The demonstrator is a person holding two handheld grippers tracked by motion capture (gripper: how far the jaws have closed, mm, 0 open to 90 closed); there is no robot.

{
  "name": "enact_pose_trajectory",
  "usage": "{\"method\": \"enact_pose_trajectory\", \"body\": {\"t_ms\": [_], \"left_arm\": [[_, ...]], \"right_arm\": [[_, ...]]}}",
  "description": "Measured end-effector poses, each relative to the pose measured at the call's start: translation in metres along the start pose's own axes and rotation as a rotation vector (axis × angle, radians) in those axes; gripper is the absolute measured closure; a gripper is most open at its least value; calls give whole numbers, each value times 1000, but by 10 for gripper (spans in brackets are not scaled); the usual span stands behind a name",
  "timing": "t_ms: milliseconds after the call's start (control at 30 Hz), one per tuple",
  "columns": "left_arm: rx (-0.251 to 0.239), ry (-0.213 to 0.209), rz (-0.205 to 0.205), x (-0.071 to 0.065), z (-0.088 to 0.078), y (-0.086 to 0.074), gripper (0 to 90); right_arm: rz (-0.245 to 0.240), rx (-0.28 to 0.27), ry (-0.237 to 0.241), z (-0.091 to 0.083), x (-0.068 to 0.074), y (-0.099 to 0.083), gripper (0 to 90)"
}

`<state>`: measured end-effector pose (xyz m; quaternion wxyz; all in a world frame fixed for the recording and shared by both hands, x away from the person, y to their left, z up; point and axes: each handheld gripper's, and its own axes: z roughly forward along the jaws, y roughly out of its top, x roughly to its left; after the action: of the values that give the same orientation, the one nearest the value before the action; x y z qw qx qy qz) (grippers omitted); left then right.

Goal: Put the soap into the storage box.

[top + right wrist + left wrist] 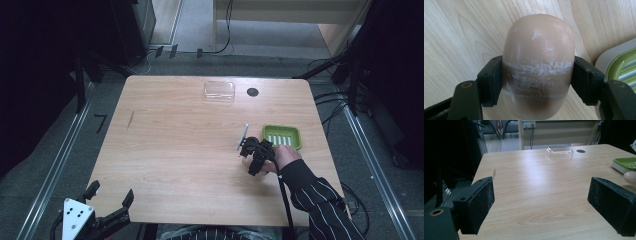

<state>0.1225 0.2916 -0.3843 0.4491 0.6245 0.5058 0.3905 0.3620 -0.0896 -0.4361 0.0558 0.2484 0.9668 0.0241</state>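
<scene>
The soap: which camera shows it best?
The right gripper view: the tan soap is seen close up, clamped between the right gripper's jaws, scratched white across its middle. The left gripper view catches its rounded end at the edge. In the high view the gripper and hand hide it.

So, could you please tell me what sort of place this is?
Probably a lab set up for recording: a bare wooden table between floor rails, loose cables on the floor, and a wall socket behind.

Dim room: grey floor (65,165), black cables (345,107) trailing by the right edge, pale wooden furniture (280,10) beyond the far edge.
</scene>
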Motion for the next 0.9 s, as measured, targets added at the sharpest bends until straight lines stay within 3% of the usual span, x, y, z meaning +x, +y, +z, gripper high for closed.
{"method": "enact_pose_trajectory", "body": {"t_ms": [900], "left_arm": [[-1, -2, 3, 0, 0, 0, 72]], "right_arm": [[-39, 22, -12, -7, -12, -21, 329]]}}
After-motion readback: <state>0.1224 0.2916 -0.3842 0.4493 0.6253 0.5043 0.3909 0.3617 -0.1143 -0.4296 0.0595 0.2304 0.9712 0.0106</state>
